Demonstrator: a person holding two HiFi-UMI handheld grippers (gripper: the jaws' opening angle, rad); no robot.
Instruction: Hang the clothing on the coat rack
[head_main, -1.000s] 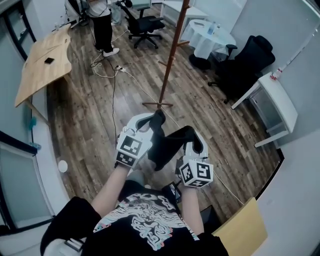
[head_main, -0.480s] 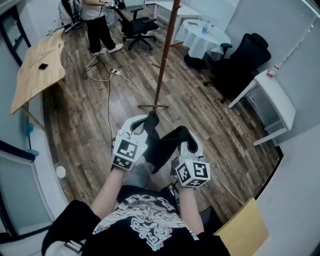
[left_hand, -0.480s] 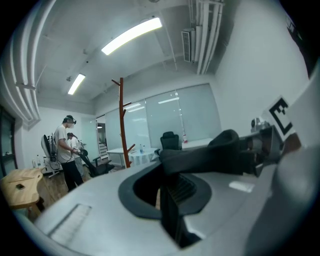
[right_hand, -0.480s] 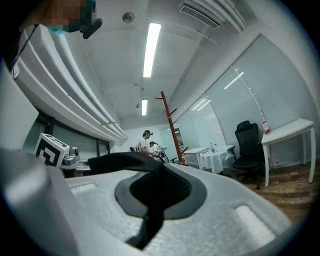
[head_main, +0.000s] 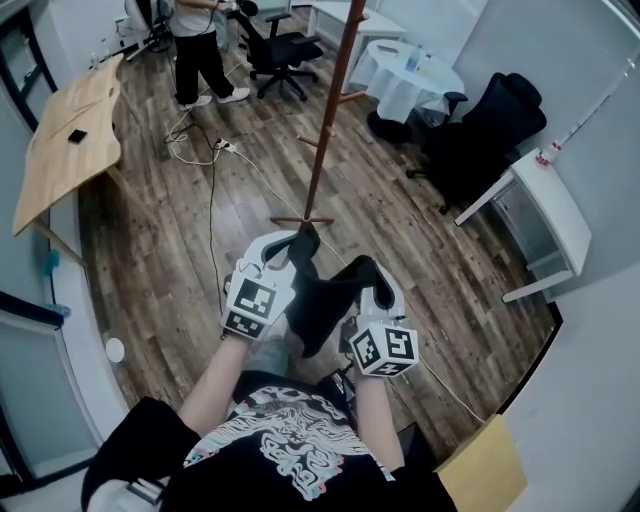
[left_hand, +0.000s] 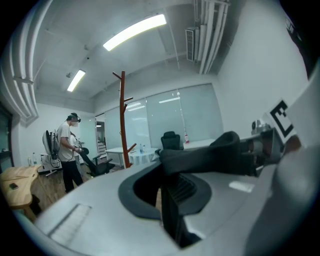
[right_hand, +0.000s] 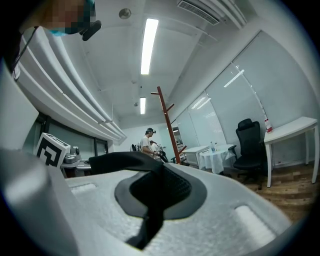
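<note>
wooden desk (head_main: 70, 140), office chair (head_main: 287, 47), person (head_main: 200, 60) standing nearby

An office: swivel chairs (head_main: 285, 50), desks (head_main: 70, 130), a coat rack (head_main: 325, 130) and glass partition walls (left_hand: 165, 117).

Black clothing (head_main: 318, 305), white left gripper (head_main: 292, 246) and right gripper (head_main: 374, 282) with black-and-white square markers, reddish-brown coat rack (head_main: 327, 110), brown wood-grain floor (head_main: 400, 225), pale wood table (head_main: 68, 140), white tablecloth (head_main: 412, 78), black office chair (head_main: 492, 125).
</note>
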